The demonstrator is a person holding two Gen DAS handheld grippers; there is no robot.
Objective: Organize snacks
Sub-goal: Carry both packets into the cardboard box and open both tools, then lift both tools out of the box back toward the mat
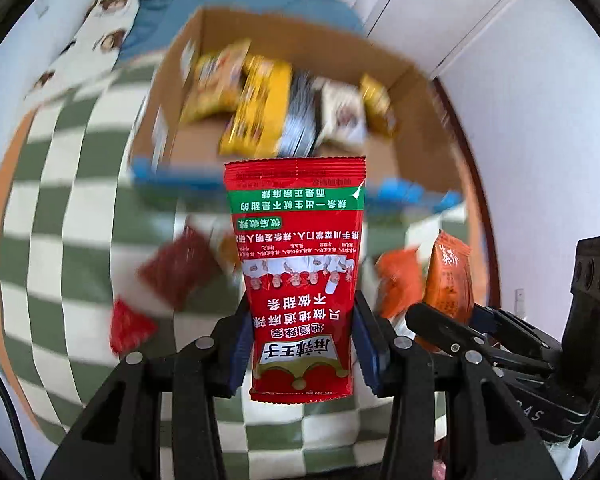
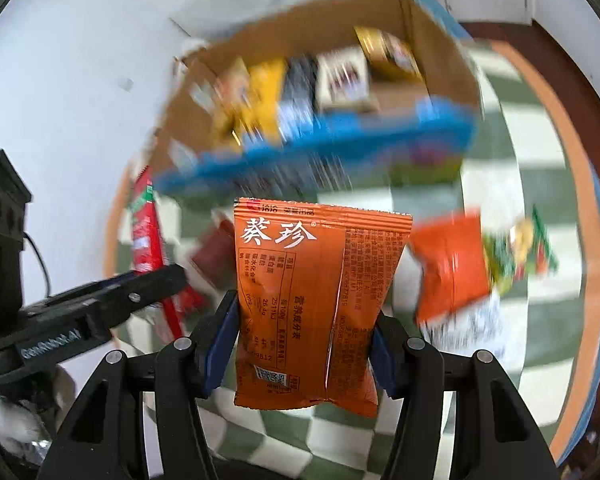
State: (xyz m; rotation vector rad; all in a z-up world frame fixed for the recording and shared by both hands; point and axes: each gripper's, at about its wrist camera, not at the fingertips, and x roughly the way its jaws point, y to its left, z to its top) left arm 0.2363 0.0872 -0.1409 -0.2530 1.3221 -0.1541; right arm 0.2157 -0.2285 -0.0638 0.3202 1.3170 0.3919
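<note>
Left gripper (image 1: 302,344): jaws pinching the red packet (image 1: 296,264) by its lower part, packet standing up between the pads

Right gripper (image 2: 306,344): jaws pinching the orange packet (image 2: 320,292) across its lower half

Where: both packets held in the air in front of the cardboard box (image 1: 416,128), above the checked cloth (image 1: 72,200)

Box: already holds several packs, blurred

Loose snacks: more red and orange packets lying on the cloth

Handling: looks light, thin crinkly film, soft and slick; likely flops above the pinch

Grip: take the flat body or sealed edge, gently; contents may crush

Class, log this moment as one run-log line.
left gripper: holds red packet | right gripper: holds orange packet | cardboard box: ahead
</note>
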